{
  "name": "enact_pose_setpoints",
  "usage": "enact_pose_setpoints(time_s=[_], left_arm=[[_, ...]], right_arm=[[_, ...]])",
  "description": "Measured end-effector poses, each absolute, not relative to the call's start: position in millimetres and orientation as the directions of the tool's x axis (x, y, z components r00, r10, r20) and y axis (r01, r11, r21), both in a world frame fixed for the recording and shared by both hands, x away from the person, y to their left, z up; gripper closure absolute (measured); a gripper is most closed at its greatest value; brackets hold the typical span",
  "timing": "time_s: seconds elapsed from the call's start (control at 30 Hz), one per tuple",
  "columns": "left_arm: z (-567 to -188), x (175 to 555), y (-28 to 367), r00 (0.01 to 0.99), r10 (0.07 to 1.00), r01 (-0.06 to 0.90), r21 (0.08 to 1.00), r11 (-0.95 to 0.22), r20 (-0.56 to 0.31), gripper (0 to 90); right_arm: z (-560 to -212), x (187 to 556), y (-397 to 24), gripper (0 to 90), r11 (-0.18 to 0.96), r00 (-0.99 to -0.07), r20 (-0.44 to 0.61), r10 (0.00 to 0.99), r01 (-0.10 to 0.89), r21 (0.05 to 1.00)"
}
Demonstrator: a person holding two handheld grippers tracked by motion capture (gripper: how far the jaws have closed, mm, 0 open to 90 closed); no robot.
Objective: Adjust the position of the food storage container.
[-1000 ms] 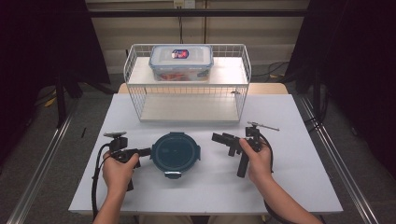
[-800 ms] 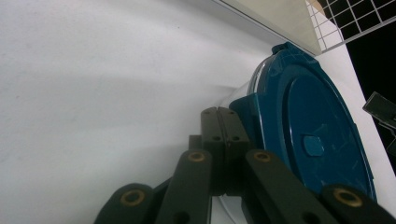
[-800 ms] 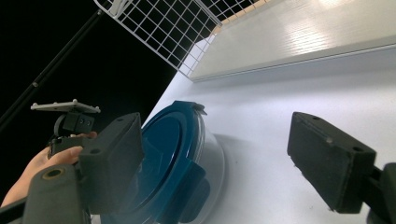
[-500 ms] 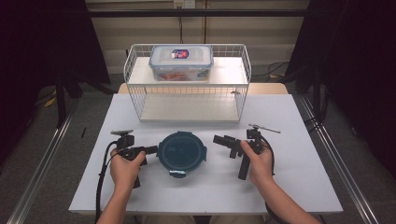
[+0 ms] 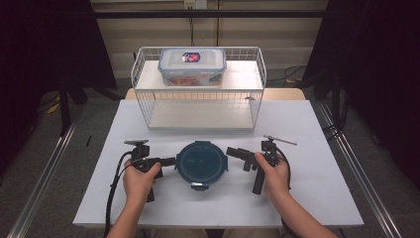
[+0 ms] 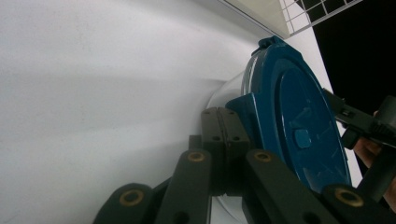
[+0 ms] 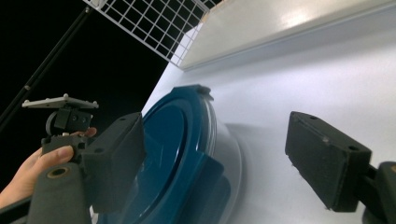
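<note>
The left gripper (image 5: pixel 168 161) is closed at the round container (image 5: pixel 201 163) side latch (perhaps pinching it); the right gripper (image 5: pixel 233 151) stands wide open, empty. The container looks rigid, light and slippery, so better hold its latches.

A white table (image 5: pixel 307 198) stands on grey floor (image 5: pixel 64 163), dark surroundings.

the left gripper (image 5: pixel 168 161) has slid rightward, its closed tips now touching the round blue-lidded container (image 5: pixel 201 163).

- Your left gripper (image 6: pixel 219 140) covers part of the blue lid's (image 6: pixel 299 126) clip.
- The red stuff in the clear box (image 5: pixel 192 65) on the wire rack (image 5: pixel 198 94) is too small to tell.
- Your arms are cut off at the bottom edge.
</note>
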State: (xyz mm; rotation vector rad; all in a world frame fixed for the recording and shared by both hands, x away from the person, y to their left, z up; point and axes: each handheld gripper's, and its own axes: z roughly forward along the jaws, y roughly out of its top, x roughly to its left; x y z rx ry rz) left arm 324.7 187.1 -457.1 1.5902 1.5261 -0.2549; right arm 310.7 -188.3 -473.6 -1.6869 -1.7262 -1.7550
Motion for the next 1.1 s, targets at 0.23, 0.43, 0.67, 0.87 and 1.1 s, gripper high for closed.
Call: enact_pose_setpoints(time_s=[0.23,0.43,0.67,0.87,1.1], left_arm=[[-451.8,327.1,197.2,0.227,0.655,0.859,0.465,0.215,-0.721,74.1],[-452.8,328.1,198.7,0.228,0.623,0.865,0.449,0.222,-0.748,57.4],[-458.0,328.7,190.6,0.239,0.623,0.877,0.441,0.191,-0.745,50.5],[-461.6,328.8,187.9,0.236,0.617,0.892,0.419,0.169,-0.751,47.4],[-470.1,325.4,190.8,0.195,0.573,0.880,0.400,0.257,-0.796,49.3]], right_arm=[[-477.3,305.8,-190.4,20.7,-0.329,-0.329,0.771,0.545,0.762,0.558],[-483.6,300.1,-189.1,23.2,-0.345,-0.287,0.797,0.531,0.787,0.512],[-487.3,297.8,-186.3,24.1,-0.358,-0.261,0.810,0.525,0.796,0.488],[-491.3,298.0,-180.7,32.0,-0.353,-0.249,0.818,0.518,0.809,0.470],[-492.1,297.4,-175.7,42.6,-0.362,-0.227,0.838,0.497,0.823,0.437]])
